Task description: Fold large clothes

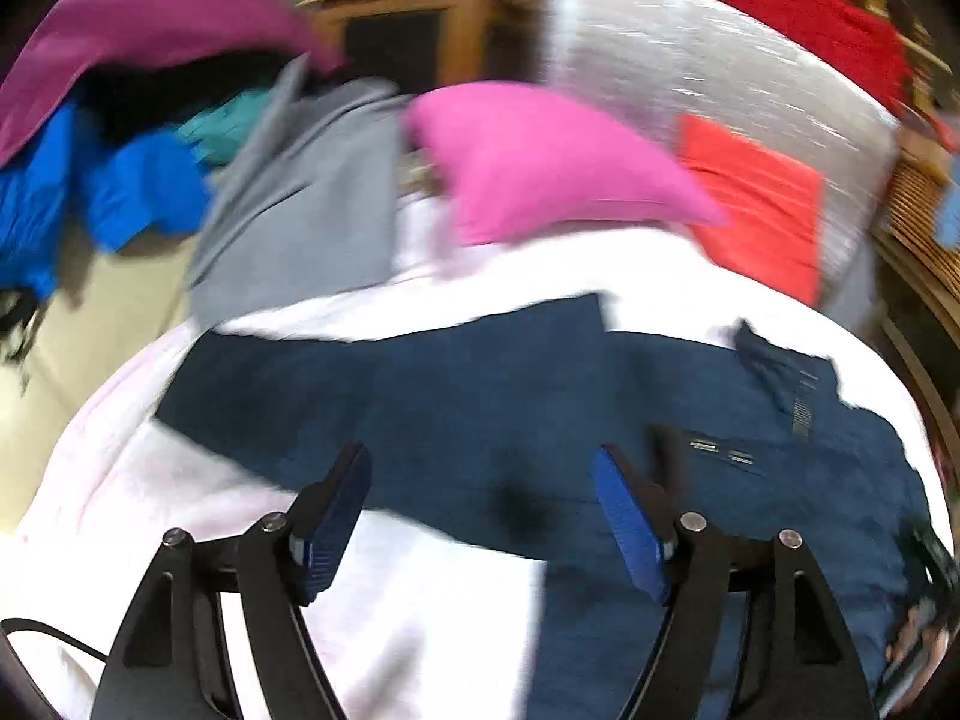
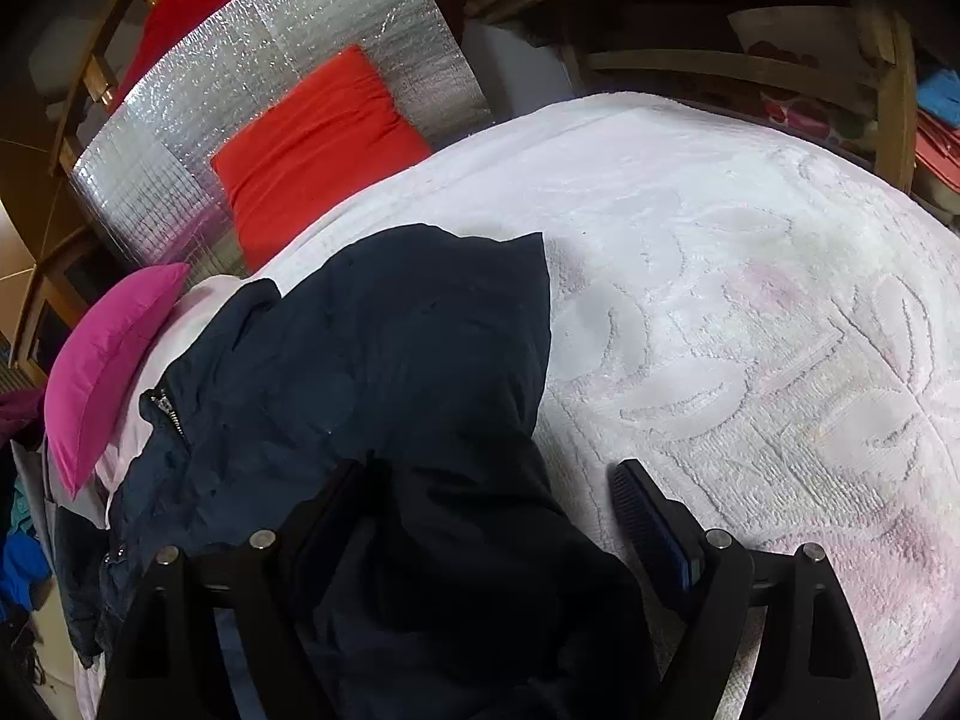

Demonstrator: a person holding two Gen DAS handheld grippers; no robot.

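A navy zip-up garment (image 1: pixel 480 390) lies spread on a white textured bedspread (image 1: pixel 150 510). My left gripper (image 1: pixel 480 456) hovers over its near edge, open, with nothing pinched between the blue pads; the view is motion-blurred. In the right wrist view the same navy garment (image 2: pixel 390 360) is bunched, its zipper to the left, on the bedspread (image 2: pixel 750 300). My right gripper (image 2: pixel 489 468) stands open astride a fold of it. The right finger (image 2: pixel 654 528) is clear of the cloth, while the left finger is dark against the fabric.
A pink cushion (image 1: pixel 540 162) (image 2: pixel 102 360) and a folded orange cloth (image 1: pixel 762 204) (image 2: pixel 312 138) lie beyond the garment, the cloth on a silver foil mat (image 1: pixel 690 60). A heap of grey (image 1: pixel 300 198), blue and purple clothes sits at the left. Wooden furniture (image 2: pixel 780 60) borders the bed.
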